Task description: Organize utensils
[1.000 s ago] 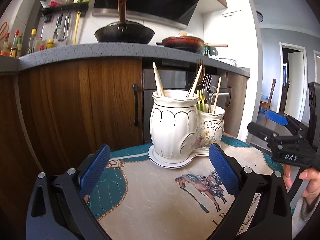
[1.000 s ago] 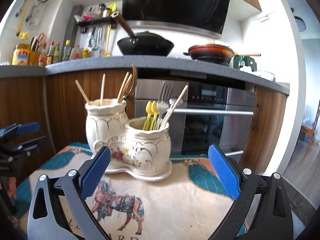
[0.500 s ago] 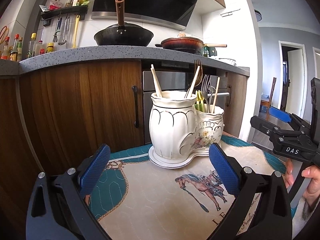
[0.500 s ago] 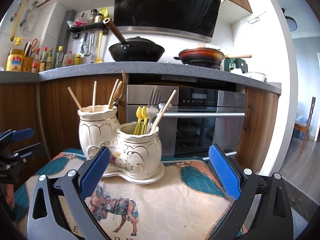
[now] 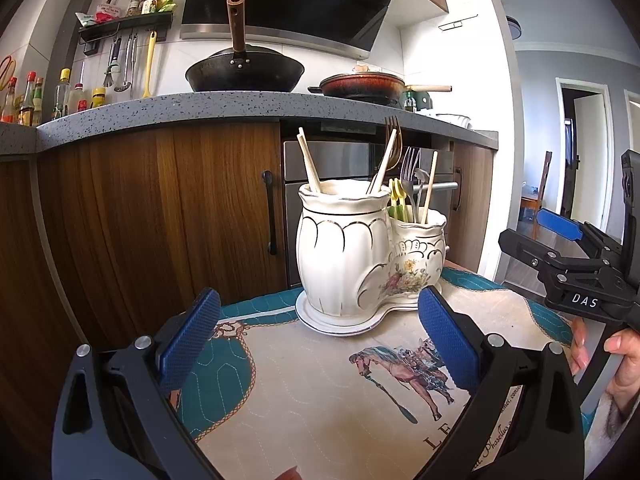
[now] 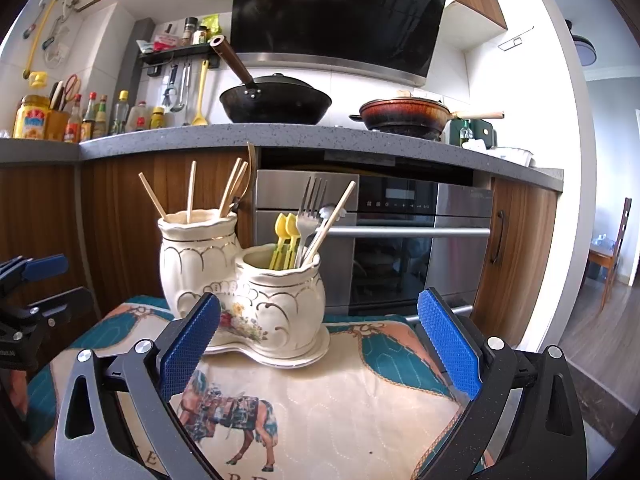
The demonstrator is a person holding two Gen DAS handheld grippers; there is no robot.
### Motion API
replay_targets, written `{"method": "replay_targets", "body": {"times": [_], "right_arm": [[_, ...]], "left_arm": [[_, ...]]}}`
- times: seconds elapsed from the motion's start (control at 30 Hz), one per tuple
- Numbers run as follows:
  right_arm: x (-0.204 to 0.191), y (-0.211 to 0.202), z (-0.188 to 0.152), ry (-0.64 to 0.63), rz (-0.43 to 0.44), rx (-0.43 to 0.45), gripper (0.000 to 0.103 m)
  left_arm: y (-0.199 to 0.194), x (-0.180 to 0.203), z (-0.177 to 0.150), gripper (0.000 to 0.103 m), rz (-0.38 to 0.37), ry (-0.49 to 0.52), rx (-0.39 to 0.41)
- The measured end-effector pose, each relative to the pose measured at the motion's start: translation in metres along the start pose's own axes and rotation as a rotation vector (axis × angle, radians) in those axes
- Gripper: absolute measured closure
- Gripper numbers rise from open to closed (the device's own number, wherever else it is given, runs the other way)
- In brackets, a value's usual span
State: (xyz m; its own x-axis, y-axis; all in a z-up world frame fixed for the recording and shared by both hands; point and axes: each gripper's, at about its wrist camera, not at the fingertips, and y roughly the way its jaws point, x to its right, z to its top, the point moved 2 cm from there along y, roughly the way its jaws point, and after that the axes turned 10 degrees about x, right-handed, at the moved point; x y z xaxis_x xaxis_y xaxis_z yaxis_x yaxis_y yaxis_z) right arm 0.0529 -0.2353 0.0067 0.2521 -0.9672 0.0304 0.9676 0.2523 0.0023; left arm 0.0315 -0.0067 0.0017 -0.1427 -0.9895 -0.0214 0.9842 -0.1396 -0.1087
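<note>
From the left wrist camera, the left gripper sits low over the quilted horse-print table mat, blue pads spread wide with nothing between them, and dead ahead stands the cream ceramic double-pot utensil holder with gold trim. The taller pot is the nearer one from this side, with pale wooden chopsticks and a gold fork leaning out of it, long axes running up and a little outward; the shorter floral pot is tucked behind it to the right. Off at the right edge the right gripper hangs above the mat, a hand on its grip, jaws parted. Over to the right wrist camera: the right gripper is open wide and empty too, and here the shorter pot is the near one, just beyond the pads and slightly left of centre. Out of it poke yellow plastic spoons, a steel fork and one stray wooden chopstick tilting up to the right. That odd chopstick, I reckon, is the likely next target, and the right hand is closer; it needs to rise and pinch across the slanted shaft. The left gripper waits at the left edge, clear of the holder.
</note>
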Motion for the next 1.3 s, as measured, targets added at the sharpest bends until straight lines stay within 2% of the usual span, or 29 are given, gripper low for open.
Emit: {"method": "replay_targets", "body": {"times": [1.3], "right_arm": [[0.0003,0.0006,0.0003,0.0,0.001,-0.002,0.005]], "left_arm": [[0.0029,0.0018,-0.0025,0.006,0.015,0.012,-0.015]]}}
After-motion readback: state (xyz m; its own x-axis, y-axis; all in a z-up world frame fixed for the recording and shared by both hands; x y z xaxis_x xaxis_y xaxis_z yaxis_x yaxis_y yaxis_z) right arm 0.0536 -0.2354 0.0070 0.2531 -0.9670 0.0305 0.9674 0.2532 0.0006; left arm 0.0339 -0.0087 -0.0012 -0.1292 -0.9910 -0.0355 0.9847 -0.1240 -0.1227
